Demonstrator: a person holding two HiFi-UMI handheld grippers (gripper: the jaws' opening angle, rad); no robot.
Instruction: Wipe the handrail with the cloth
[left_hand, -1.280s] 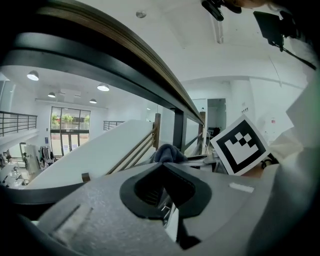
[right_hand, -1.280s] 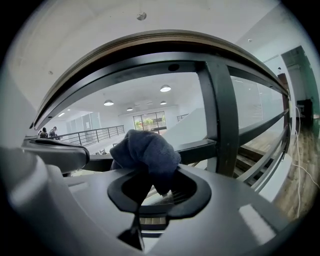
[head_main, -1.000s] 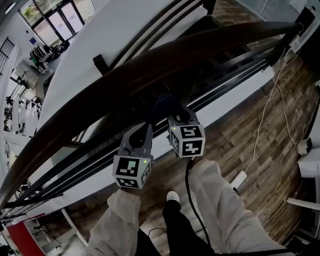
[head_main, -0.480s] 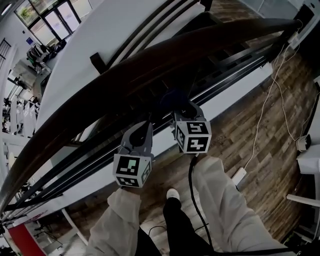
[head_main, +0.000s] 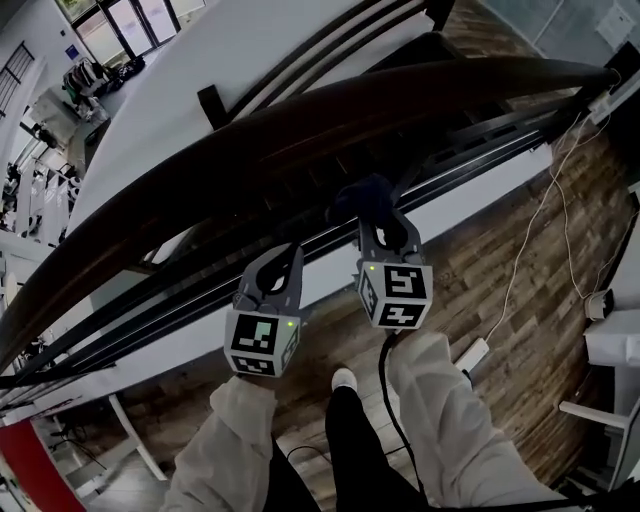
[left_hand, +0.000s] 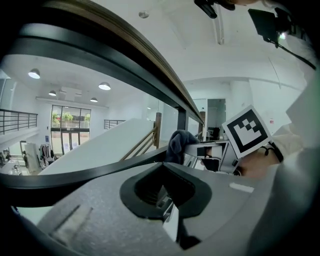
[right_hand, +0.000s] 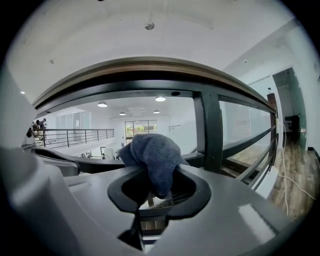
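Nearest, lower centre of the head view: 2 pale sleeves (head_main: 445, 400), each hand on 1 gripper.

Left gripper (head_main: 281, 262): jaws together, nothing between them, tips short of the railing. Idle.

Right gripper (head_main: 384, 222), just right of it: jaws clamped on the cloth (head_main: 362, 194), a dark blue wad bulging past the tips.

Cloth position: in the head view it overlaps the black lower bars (head_main: 470, 125), under the near edge of the wooden handrail (head_main: 300, 125). In the right gripper view the handrail arcs across the upper frame with open space above the wad. Contact: none, as far as I can tell.

Judgement, step in hand: bring the wad onto the wood and stroke along it.
- Raise the right gripper until the free bulge, not the jaw tips, presses the rail.
- Hold the clamp firm; the wad hangs mostly outside the jaws and could drag loose.
- Follow the rail's curve; the wad is narrow, so probably top and near face need separate passes.
- Stay clear of the upright post (right_hand: 210, 130).
- Left gripper best held back.
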